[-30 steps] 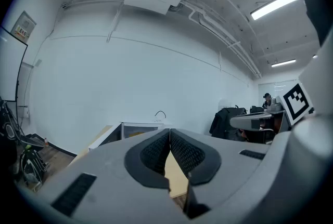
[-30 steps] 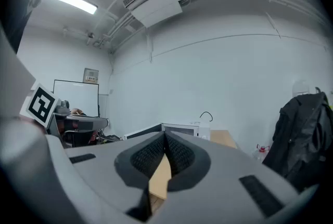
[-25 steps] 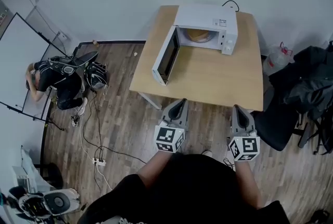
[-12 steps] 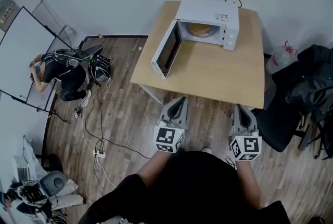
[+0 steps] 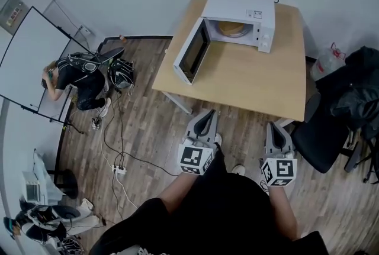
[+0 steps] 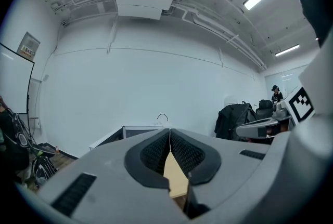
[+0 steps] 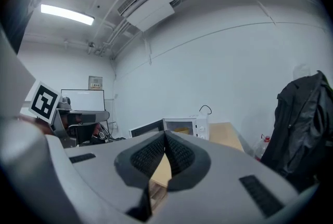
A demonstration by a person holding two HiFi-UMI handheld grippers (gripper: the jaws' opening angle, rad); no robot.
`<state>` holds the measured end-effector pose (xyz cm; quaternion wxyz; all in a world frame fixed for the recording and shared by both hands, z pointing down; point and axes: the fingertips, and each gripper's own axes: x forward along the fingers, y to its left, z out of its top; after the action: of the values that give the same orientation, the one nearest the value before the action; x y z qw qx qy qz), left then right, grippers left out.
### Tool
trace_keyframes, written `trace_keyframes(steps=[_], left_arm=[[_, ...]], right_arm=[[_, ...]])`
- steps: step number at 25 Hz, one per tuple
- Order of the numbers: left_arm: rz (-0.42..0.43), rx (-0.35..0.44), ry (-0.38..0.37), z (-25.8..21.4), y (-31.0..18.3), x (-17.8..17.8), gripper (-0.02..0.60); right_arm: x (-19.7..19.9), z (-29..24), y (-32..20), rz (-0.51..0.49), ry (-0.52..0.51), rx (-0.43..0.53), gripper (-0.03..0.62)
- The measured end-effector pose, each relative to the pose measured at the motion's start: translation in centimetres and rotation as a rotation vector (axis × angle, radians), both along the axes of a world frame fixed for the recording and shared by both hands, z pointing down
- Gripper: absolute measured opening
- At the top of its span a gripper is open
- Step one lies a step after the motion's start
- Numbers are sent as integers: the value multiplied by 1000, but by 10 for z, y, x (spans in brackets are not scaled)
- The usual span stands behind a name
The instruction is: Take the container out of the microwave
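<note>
1. since a second ago the table and the microwave have shifted right and up in the head view. both grippers are still short of the table's near edge.
2. the left gripper and the right gripper each have their jaws pressed together on nothing.
3. the yellowish container sits inside the microwave's open cavity, at the table's far side. the door is swung out to the left.
4. the container looks round from above; i cannot tell a long axis or which way it points.
</note>
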<state>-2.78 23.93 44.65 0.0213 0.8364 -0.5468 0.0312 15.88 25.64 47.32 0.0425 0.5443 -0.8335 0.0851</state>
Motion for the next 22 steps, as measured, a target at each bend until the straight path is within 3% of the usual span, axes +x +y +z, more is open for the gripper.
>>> trace_keyframes(steps=[12,15,22], left_arm=[[71,-43,1,22,-53,14,12],[81,-70,15,31,-78,11,12],[129,-89,45,35,-149,8,12]], right_arm=[[5,10,-43,53,14,-21,58],[1,12,-67,64,8,-46,59],[-12,6,-142,64,107,-44,58]])
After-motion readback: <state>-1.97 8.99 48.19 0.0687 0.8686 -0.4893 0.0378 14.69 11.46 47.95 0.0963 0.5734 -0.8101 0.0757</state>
